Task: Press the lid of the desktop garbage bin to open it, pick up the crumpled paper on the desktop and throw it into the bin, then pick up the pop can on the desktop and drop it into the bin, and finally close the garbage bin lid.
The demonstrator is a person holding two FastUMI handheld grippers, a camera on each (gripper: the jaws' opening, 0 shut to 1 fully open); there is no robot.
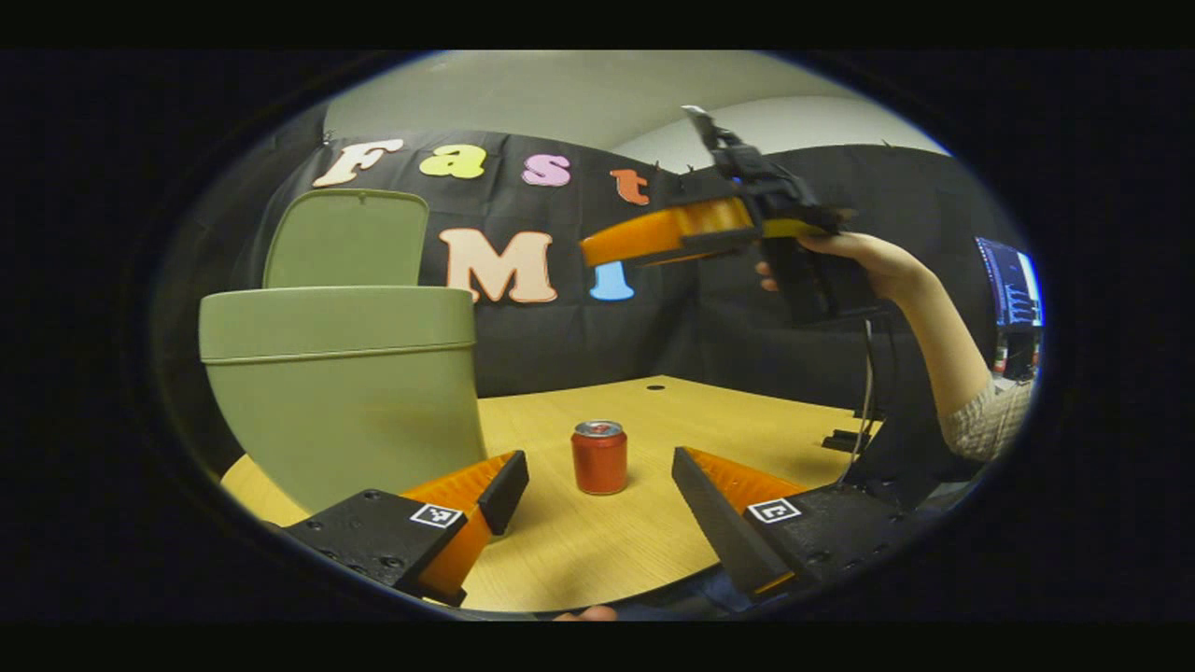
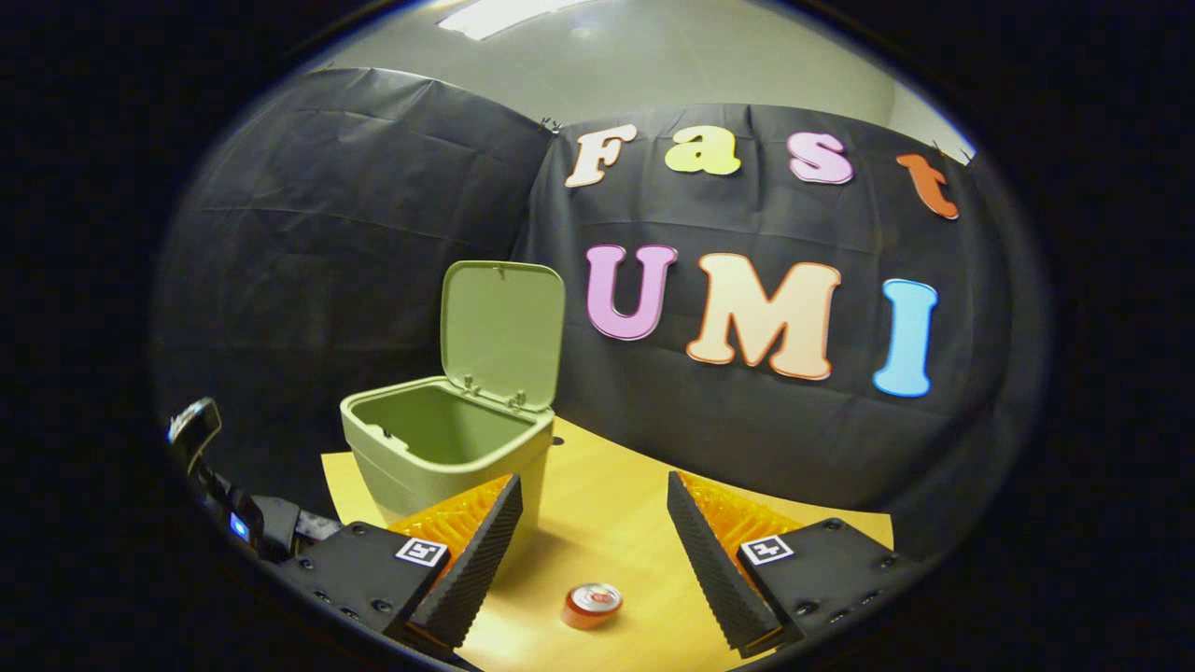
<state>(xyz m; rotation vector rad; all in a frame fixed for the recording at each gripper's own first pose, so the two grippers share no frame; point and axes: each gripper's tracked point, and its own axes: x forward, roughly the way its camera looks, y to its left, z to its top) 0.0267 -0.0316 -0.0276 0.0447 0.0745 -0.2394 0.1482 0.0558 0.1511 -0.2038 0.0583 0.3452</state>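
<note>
On the pale wooden tabletop [image 1: 644, 551], my spread, empty left tool [image 1: 597, 499] faces the upright red aluminium pop can [image 1: 599, 456]: light, slippery, dentable, so I'd grip mid-body.

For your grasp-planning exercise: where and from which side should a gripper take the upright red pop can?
Grip the pop can across its round side wall at mid-height, coming in level from the front: it stands upright on the table, already between the open left gripper fingers.

A lit monitor [image 1: 1013, 280] glows beyond the wooden table's [image 1: 747, 420] edge.
</note>
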